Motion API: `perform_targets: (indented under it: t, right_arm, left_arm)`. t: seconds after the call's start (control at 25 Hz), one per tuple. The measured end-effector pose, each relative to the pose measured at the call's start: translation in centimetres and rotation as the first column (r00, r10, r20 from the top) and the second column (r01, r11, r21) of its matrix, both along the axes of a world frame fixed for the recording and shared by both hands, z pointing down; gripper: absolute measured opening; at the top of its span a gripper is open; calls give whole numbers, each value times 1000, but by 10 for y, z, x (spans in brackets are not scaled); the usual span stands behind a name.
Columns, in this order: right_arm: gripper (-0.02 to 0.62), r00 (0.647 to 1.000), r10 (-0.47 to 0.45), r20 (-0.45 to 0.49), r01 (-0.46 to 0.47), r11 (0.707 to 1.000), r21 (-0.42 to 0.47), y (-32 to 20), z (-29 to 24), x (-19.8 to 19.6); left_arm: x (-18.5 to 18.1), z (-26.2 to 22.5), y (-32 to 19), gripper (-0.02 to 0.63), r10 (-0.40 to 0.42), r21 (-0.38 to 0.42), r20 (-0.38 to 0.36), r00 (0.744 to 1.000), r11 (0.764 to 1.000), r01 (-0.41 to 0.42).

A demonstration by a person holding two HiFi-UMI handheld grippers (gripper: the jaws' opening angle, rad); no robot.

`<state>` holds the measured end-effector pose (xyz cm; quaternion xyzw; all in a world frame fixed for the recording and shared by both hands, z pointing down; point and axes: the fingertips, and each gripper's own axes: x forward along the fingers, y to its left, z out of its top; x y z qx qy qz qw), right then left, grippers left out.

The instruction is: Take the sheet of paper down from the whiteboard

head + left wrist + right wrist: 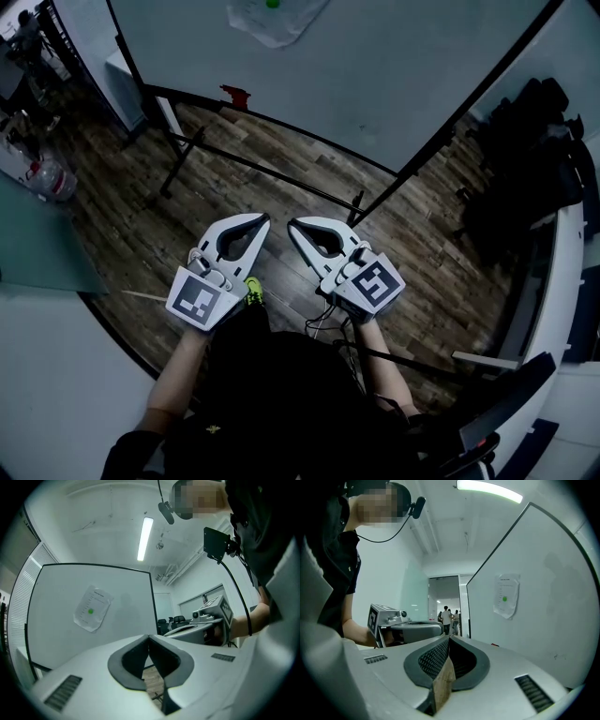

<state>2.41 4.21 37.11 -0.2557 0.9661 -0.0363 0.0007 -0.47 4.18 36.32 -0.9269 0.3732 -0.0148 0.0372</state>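
Observation:
A white sheet of paper (pixel 272 21) hangs on the whiteboard (pixel 394 75), pinned by a green magnet (pixel 273 4). The left gripper view shows the sheet (pixel 92 608) up and to the left of the jaws; in the right gripper view the sheet (pixel 506 596) is up and to the right. Both grippers are held level, side by side and well short of the board. My left gripper (pixel 265 218) is shut with nothing in it, its tips (pixel 149 636) meeting. My right gripper (pixel 291 223) is likewise shut and empty, tips (pixel 449 638) together.
The whiteboard's black stand legs (pixel 187 155) spread over the wooden floor, with a small red thing (pixel 234 97) on the tray rail. Dark chairs or bags (pixel 534 159) crowd the right. A plastic bottle (pixel 52 178) sits at the left. People (pixel 447 618) stand in a far corridor.

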Motion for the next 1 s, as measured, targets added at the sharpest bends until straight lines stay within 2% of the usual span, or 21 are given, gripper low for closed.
perform_targets:
  t: [0.36,0.64,1.0]
  right_arm:
    - [17,1000,22,-12,-22,1000,-4,-39,-2,-13]
    - [17,998,54,-37,-53,998,30,-66,-8,-30]
    - [17,991,132,-29,-131,991,32,-105,-14,-48]
  left_arm:
    - [-7,-7,-40,-6,30,2,-16,999,1000,-30]
    - [-21,-9,-67,-8,40,4,-19,999,999,-40]
    - [-45,-6,-104,-8,56,10,-15,998,998,-56]
